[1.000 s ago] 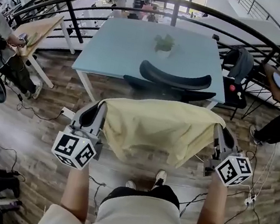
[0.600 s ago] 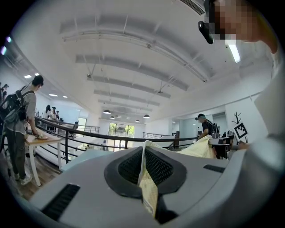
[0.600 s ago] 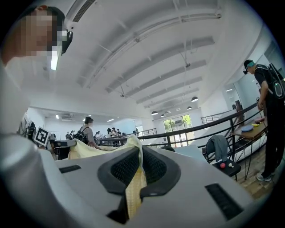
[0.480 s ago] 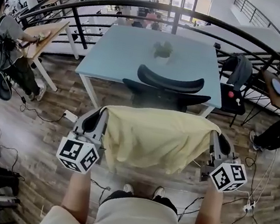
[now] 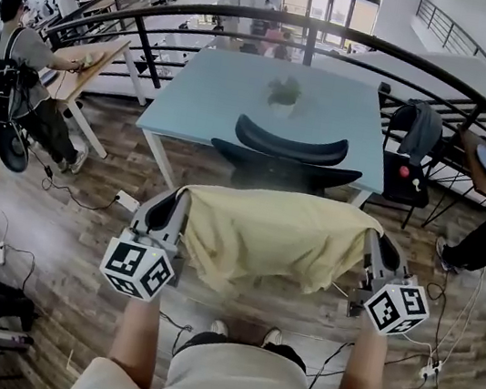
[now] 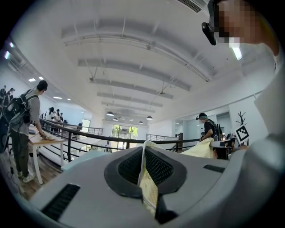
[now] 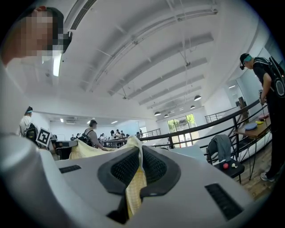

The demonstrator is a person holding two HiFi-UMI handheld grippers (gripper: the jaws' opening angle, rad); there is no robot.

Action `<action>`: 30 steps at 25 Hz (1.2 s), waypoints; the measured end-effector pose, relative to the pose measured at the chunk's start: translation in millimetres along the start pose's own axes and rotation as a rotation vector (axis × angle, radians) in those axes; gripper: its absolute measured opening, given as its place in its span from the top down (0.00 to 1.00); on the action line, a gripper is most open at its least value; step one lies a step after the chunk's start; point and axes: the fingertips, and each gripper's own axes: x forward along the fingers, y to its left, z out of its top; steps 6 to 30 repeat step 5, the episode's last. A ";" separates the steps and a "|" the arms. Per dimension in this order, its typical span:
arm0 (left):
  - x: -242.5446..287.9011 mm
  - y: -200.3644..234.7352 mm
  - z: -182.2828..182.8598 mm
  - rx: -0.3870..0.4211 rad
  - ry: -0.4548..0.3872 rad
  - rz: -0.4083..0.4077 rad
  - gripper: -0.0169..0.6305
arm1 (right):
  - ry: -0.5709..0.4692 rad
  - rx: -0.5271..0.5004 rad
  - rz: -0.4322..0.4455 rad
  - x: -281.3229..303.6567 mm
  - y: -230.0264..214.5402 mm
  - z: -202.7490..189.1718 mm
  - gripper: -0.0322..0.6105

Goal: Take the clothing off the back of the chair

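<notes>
Nearer than the chair (image 5: 290,143), left gripper (image 5: 181,199) and right gripper (image 5: 372,237) clench the yellow garment (image 5: 272,240), seemingly lifted free; next, carry it off.

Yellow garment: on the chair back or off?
Off. The garment hangs spread between left gripper and right gripper, clear of the chair.
</notes>
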 end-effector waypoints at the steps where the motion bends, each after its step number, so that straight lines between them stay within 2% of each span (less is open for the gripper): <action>1: -0.9 -1.4 0.0 -0.002 0.000 0.001 0.91 | -0.004 0.000 0.004 -1.2 -0.5 1.0 0.90; 30: -4.5 -8.3 -2.6 -0.006 -0.001 0.004 0.91 | 0.000 -0.001 0.004 -7.8 -4.7 0.0 0.90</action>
